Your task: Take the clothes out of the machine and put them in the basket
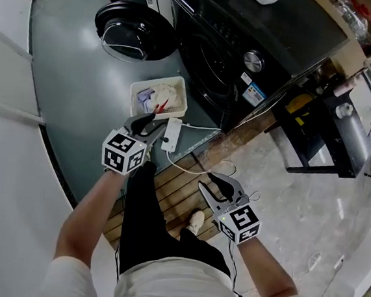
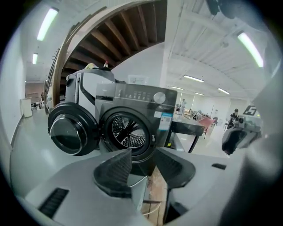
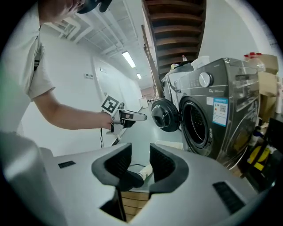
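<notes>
White basket (image 1: 180, 109), 12 o'clock off left gripper (image 1: 153, 122), holds clothes (image 1: 155, 100): likely soft, light; pinch a fold. Its jaws and right gripper (image 1: 213, 182) jaws: part-open, empty.

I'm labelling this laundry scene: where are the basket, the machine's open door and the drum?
basket (image 1: 158, 81): head view, far rim.
door (image 2: 70, 130): left gripper view, centre of the glass.
drum (image 2: 128, 132): left gripper view, perforated inner wall.

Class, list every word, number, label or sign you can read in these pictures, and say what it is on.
No text can be read.
Blue-and-white sticker on the washing machine: print too small.
Control panel: markings blurred.
Marker cube: black-and-white patterns, no words.
</notes>
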Demonstrator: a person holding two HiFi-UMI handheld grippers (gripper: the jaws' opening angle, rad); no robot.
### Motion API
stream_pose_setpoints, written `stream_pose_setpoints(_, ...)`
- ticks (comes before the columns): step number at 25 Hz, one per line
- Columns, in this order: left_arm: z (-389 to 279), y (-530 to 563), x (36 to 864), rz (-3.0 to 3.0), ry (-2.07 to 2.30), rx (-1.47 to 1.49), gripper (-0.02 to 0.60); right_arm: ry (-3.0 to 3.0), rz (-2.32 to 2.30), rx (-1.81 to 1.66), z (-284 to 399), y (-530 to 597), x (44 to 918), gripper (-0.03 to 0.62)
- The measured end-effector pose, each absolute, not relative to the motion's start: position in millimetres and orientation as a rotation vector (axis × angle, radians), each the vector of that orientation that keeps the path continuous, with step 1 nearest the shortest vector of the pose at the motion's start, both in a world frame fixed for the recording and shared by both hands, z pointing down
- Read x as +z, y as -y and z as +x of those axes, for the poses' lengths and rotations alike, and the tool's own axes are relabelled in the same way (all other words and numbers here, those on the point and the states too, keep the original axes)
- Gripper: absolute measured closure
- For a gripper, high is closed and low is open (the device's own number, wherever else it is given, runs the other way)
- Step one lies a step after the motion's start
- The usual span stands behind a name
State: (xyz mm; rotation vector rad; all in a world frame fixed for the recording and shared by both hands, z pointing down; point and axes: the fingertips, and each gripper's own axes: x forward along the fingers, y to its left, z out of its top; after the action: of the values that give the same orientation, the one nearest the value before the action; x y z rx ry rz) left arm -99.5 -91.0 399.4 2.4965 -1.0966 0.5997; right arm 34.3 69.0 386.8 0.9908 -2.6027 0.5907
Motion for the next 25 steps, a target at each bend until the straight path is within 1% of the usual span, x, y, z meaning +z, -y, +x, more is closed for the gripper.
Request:
stream_pose_setpoints(3,-74.4,49.2,358.6,2.545,1.064,0.542,0.432,2.617,0.989,0.577,50.8,-93.2,365.9,0.461)
stream_pose_setpoints(8,-39.4,-16.4,304.7,2.623,1.013,0.475,0.521,2.637,1.022,0.555,83.3,-119.9,336.2,0.464)
stream_pose_setpoints(10,-30.7,-42.7,287.5,2.635,0.990,0.452,0.544,2.646,1.037,0.566,92.5,-132.3,325.6,0.477)
stream_pose_setpoints(13,-19.5,-79.0,267.3,2.642,0.957,0.416,0.565,2.653,1.052,0.558,104.5,-150.6,308.0,0.478)
stream_pose_setpoints(16,-7.2,-108.3,264.3,2.665,0.910,0.447,0.580,2.662,1.059,0.531,114.0,-164.6,293.1,0.480)
stream_pose_setpoints(20,9.5,-142.8,264.2,2.642,0.814,0.437,0.583,2.672,1.062,0.498,122.7,-183.5,275.2,0.503)
stream_pose_setpoints(22,16.5,-159.3,259.1,2.644,0.765,0.422,0.583,2.676,1.072,0.480,125.3,-193.4,268.4,0.528)
stream_pose_setpoints(25,25.7,-173.1,248.8,2.675,0.712,0.421,0.583,2.679,1.089,0.461,126.9,-199.8,261.0,0.540)
